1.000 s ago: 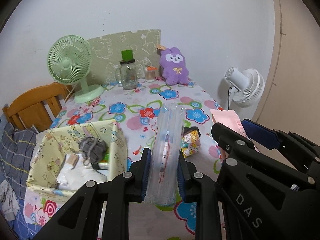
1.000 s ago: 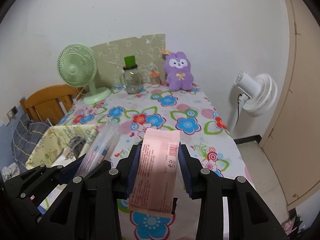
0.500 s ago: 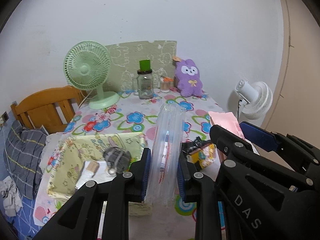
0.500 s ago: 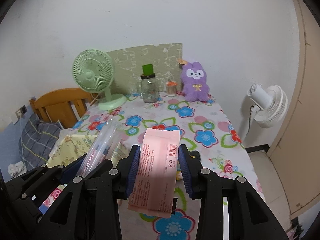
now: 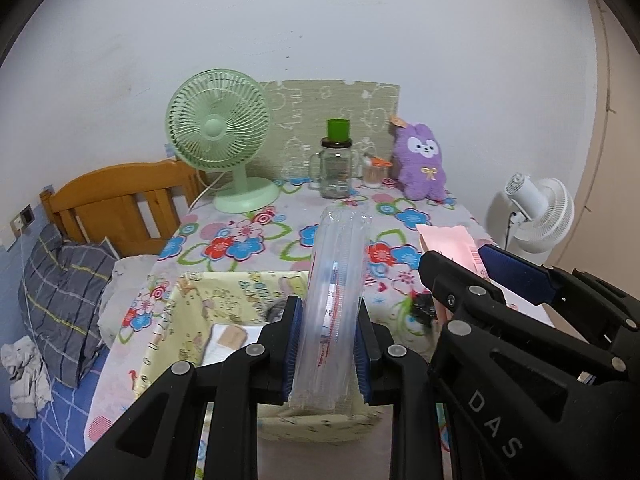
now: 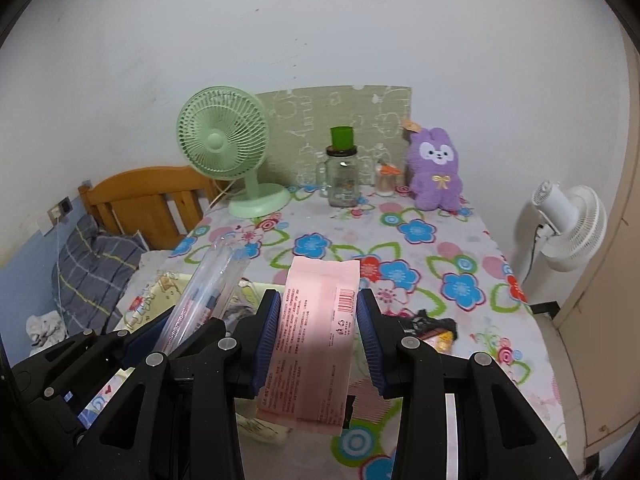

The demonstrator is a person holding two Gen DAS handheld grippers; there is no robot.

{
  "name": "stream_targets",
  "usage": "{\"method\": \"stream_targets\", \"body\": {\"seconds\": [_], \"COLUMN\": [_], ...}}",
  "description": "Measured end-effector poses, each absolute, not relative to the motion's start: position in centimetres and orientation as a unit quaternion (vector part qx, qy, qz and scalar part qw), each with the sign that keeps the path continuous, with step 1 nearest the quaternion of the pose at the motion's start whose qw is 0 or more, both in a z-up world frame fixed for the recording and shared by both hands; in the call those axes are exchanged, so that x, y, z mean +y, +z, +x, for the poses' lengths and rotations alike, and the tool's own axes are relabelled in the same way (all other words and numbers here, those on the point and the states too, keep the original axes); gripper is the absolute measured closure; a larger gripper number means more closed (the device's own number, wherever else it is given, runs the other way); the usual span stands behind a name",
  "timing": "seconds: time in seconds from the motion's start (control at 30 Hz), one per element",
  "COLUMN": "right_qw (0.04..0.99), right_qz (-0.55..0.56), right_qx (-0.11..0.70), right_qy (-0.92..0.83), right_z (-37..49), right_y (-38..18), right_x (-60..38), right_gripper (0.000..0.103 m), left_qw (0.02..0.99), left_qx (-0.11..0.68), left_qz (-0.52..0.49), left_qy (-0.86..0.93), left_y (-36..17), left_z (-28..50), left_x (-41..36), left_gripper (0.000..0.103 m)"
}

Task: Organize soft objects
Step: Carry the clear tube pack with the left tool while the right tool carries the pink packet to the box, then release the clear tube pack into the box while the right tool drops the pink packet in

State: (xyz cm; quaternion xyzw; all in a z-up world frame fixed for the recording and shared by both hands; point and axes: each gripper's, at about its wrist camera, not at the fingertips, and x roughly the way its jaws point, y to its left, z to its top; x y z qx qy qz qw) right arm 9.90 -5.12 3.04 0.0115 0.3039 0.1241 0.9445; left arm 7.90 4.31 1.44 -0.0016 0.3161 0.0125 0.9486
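Observation:
My left gripper (image 5: 327, 344) is shut on a clear inflated plastic pack (image 5: 336, 292), held upright above the near edge of the table; the pack also shows in the right wrist view (image 6: 208, 292). My right gripper (image 6: 318, 340) is shut on a pink flat packet (image 6: 316, 344) with a barcode, also seen in the left wrist view (image 5: 448, 244). A yellow fabric box (image 5: 208, 312) with a grey item and white things inside sits under the left gripper. A purple plush bunny (image 6: 436, 170) stands at the table's back.
A floral tablecloth (image 6: 420, 248) covers the table. A green fan (image 6: 228, 152), a glass jar with green cap (image 6: 342, 176) and a small cup stand at the back. A small yellow-black pack (image 6: 436, 328) lies near front. A white fan (image 6: 572, 224) and wooden bed (image 5: 120, 196) flank the table.
Both grippers have pulled back and risen from the table with their packs still held. The table and box look farther and lower in view.

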Motion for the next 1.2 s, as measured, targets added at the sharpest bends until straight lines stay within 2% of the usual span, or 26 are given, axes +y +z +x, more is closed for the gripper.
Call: {"method": "stream_targets", "body": {"seconds": [0.9, 1.2], "right_qw": [0.918, 0.905], "right_qz": [0.0, -0.006], "right_qx": [0.353, 0.372], "right_qy": [0.181, 0.206], "right_z": [15.1, 15.8], "right_y": [-1.1, -2.6], "right_x": [3.5, 5.8], "right_gripper": [0.061, 0.061], "left_qw": [0.925, 0.915], "left_qx": [0.374, 0.394], "left_qz": [-0.019, -0.034], "left_qy": [0.07, 0.079], "left_y": [-2.7, -4.0], "left_z": [11.5, 11.9], "left_x": [12.1, 14.2], "left_gripper": [0.079, 0.072]}}
